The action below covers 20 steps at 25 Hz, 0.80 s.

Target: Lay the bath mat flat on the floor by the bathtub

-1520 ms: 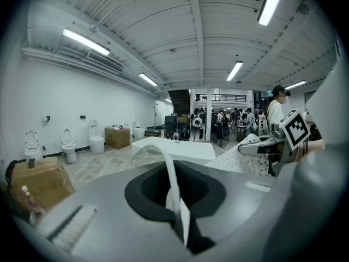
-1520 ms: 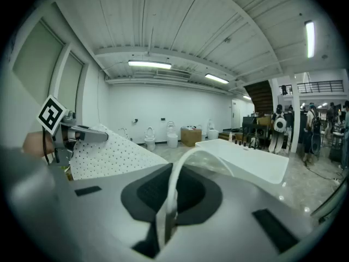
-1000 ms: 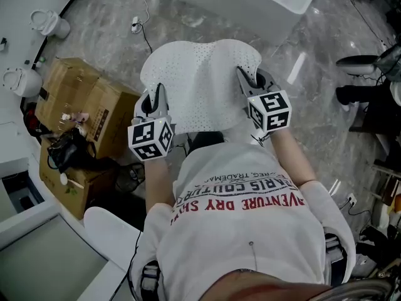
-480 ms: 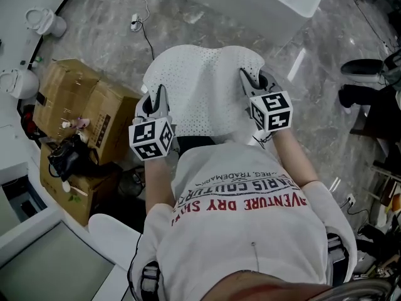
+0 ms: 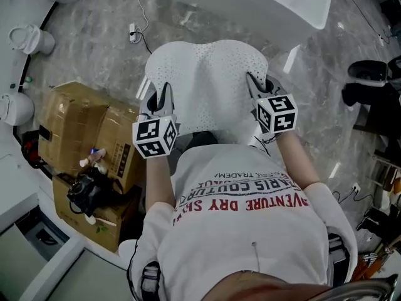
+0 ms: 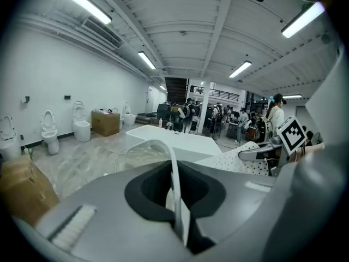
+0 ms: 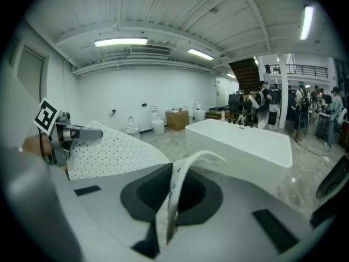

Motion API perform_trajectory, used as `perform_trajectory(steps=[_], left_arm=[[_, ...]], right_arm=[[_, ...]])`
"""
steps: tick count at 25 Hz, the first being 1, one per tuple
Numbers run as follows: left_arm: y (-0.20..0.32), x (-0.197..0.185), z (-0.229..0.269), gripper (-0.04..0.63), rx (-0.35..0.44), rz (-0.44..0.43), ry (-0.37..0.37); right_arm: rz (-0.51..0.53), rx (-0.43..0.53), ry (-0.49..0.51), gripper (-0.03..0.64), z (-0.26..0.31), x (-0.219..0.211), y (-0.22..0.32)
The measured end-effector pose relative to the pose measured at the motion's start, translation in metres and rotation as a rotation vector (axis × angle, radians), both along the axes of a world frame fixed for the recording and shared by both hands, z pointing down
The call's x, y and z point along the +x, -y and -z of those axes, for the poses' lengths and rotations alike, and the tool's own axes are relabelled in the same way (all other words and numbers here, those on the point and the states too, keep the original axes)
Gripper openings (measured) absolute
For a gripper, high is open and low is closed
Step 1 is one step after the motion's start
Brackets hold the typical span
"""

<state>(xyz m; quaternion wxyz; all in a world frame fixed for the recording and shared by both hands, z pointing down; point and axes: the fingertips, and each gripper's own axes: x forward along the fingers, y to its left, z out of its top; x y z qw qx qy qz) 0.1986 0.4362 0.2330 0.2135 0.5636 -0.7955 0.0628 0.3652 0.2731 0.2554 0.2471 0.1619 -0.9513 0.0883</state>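
The white perforated bath mat [image 5: 203, 86] hangs in the air in front of the person, above the marble floor [image 5: 94, 49] and short of the white bathtub [image 5: 250, 2] at 12 o'clock. It is stretched from 9 to 3 o'clock between the two grippers, and its free end points toward the tub. Its far edge dips in the middle. Foreshortening hides which side is the longer.

The left gripper [image 5: 164, 93] is clamped on the mat's 9 o'clock edge. The right gripper [image 5: 254, 81] is clamped on the 3 o'clock edge. In each gripper view a thin fold of mat stands pinched between the closed jaws. Cardboard boxes [image 5: 88, 124] sit at 9 o'clock.
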Motion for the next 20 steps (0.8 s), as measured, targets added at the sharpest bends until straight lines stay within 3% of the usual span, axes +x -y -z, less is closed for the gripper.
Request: perform_trajectory(steps=[10, 20], left_arm=[[0.053, -0.123, -0.03, 0.017, -0.029, -0.098, -0.106], [0.173, -0.198, -0.081, 0.017, -0.149, -0.213, -0.096]], right_arm=[[-0.102, -0.036, -0.102, 0.018, -0.029, -0.102, 0.035], [-0.212, -0.148, -0.133, 0.018, -0.095, -0.157, 0.139]])
